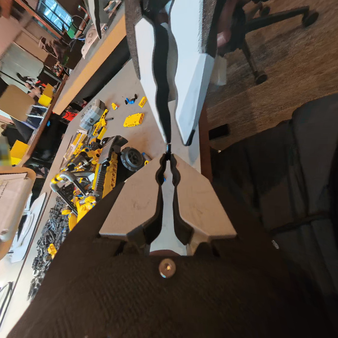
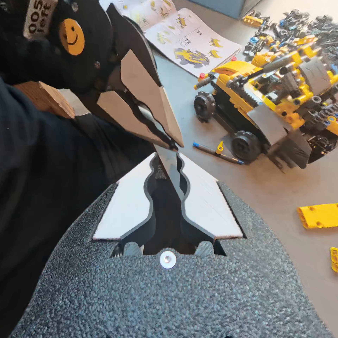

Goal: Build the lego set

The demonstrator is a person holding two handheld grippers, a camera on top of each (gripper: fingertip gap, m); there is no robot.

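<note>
clearly, left of the black pin (image 1: 168, 148), the yellow model (image 1: 102, 164) sits on the table (image 1: 146, 133). left gripper (image 1: 167, 157) pinches the pin; right gripper (image 2: 166, 155), spread, hovers near. a loose pinch could drop it.

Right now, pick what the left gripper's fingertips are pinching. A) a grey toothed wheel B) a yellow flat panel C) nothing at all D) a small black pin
D: in the left wrist view the left gripper is closed on a small black pin that sticks out past its tips, with the right gripper open just beyond it; the yellow panel and the grey wheel lie untouched on the table.
</note>
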